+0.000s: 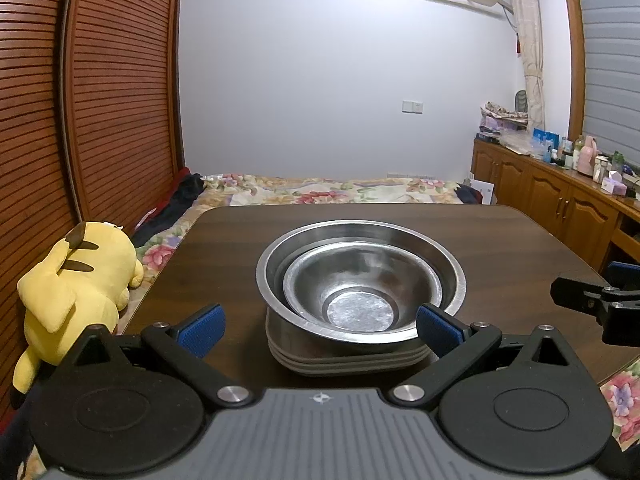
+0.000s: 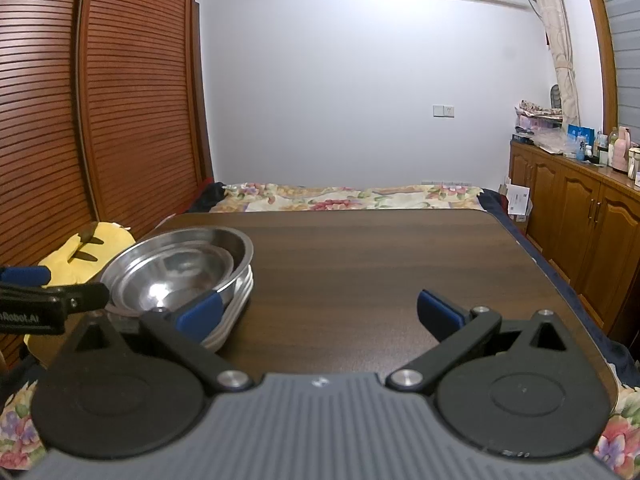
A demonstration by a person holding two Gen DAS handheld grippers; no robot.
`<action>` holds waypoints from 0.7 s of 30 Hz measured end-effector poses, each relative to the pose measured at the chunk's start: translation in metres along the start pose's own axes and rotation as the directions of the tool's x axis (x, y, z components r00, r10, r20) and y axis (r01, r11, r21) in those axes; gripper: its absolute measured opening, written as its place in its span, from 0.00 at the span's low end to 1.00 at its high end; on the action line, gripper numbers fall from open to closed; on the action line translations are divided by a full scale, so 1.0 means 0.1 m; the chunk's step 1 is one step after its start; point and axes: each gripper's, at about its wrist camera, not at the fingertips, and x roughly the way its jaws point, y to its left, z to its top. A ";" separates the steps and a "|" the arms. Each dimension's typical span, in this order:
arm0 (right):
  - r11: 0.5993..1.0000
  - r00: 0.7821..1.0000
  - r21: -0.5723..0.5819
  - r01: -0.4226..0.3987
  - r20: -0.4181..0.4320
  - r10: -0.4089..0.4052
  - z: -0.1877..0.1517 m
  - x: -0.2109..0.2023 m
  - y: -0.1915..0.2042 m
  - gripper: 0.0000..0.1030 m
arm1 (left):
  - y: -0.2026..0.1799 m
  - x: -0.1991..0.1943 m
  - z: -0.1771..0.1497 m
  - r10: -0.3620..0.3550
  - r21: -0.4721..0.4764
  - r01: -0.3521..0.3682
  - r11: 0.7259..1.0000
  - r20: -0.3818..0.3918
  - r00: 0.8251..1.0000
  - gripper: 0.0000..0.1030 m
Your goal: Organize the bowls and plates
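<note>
A small steel bowl (image 1: pixel 362 294) sits nested inside a larger steel bowl (image 1: pixel 450 264), and both rest on a stack of grey plates (image 1: pixel 348 358) near the front of the dark wooden table (image 1: pixel 520 248). My left gripper (image 1: pixel 320 326) is open, its blue pads straddling the front of the stack without touching it. In the right wrist view the same nested bowls (image 2: pixel 176 268) and plates (image 2: pixel 236 312) stand at the left. My right gripper (image 2: pixel 320 312) is open over bare table to the right of the stack, holding nothing.
A yellow plush toy (image 1: pixel 76 292) lies off the table's left edge on a floral bedspread (image 1: pixel 320 190). Slatted wooden wardrobe doors (image 1: pixel 100 100) rise on the left. A wooden cabinet (image 2: pixel 580 216) crowded with bottles runs along the right.
</note>
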 end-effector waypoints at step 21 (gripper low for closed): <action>1.000 1.000 0.004 0.000 -0.003 0.000 0.00 0.00 0.00 1.00 | 0.01 -0.01 0.01 0.000 -0.003 0.000 1.000 0.000 1.000 1.00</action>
